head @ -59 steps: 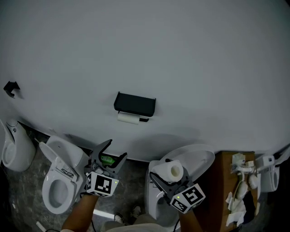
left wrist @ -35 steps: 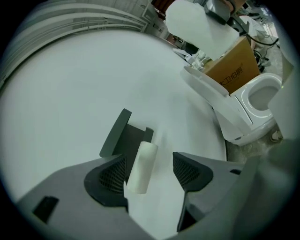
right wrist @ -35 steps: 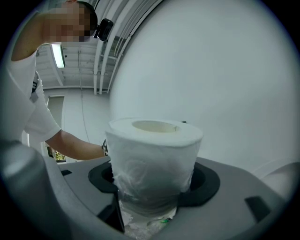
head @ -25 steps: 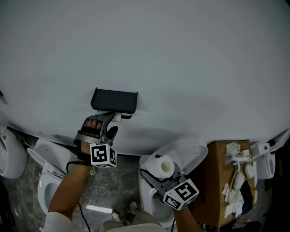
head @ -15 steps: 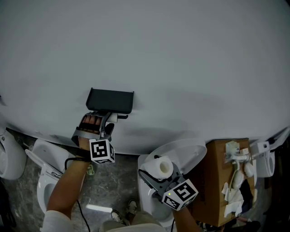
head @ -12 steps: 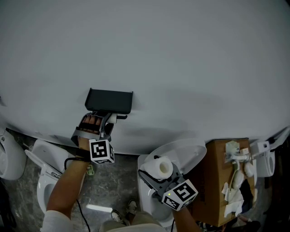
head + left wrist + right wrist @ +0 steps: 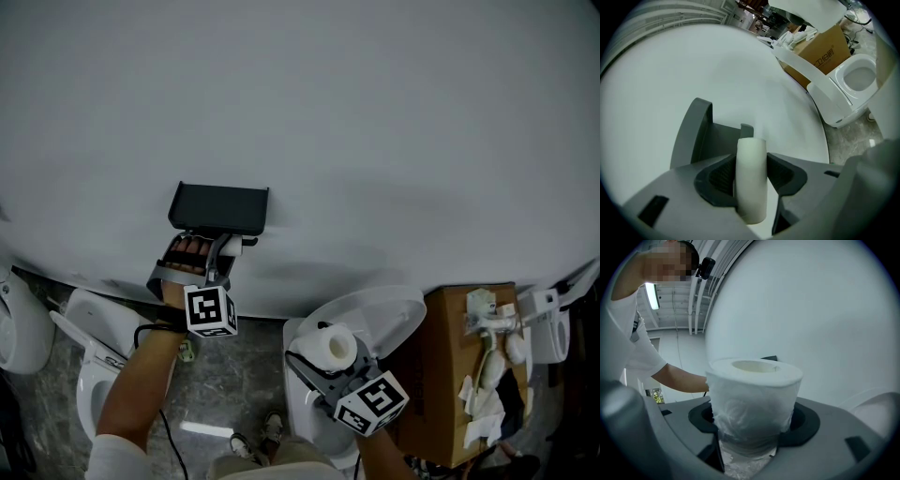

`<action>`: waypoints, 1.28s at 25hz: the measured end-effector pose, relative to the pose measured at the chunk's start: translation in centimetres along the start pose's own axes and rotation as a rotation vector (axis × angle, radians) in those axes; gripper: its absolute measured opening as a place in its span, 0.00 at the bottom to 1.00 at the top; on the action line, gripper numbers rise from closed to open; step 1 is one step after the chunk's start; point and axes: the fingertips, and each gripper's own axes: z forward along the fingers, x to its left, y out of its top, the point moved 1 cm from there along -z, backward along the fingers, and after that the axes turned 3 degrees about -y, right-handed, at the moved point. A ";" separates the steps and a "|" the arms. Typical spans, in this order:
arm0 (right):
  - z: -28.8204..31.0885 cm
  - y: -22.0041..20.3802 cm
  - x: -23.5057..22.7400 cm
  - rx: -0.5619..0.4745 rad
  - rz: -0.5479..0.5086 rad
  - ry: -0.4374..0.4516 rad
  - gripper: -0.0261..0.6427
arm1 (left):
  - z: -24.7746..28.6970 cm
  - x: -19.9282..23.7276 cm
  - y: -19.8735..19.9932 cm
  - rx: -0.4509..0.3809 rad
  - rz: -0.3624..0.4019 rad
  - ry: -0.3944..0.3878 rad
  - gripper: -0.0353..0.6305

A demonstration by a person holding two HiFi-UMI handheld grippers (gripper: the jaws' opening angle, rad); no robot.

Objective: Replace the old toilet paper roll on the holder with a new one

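By the smooth white wall, a thin tube has just been pinched by the left tool, a fat soft roll by the right tool.

Left gripper at old roll, right gripper holding new roll

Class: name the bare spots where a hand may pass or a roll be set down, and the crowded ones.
Free: the wall right of the holder; the cardboard box, left half. Crowded: under the holder, where the jaws of the left gripper have just been closing on the old roll; the box's right side, littered with white scraps.
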 end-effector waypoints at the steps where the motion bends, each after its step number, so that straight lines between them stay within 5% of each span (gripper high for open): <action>1: -0.1 0.0 0.0 -0.001 0.001 -0.002 0.50 | 0.0 0.0 0.2 -0.002 0.001 0.000 0.32; 32: -2.2 -0.2 -1.5 -0.015 0.016 -0.062 0.50 | 0.9 -0.3 7.0 -0.101 0.032 0.001 0.32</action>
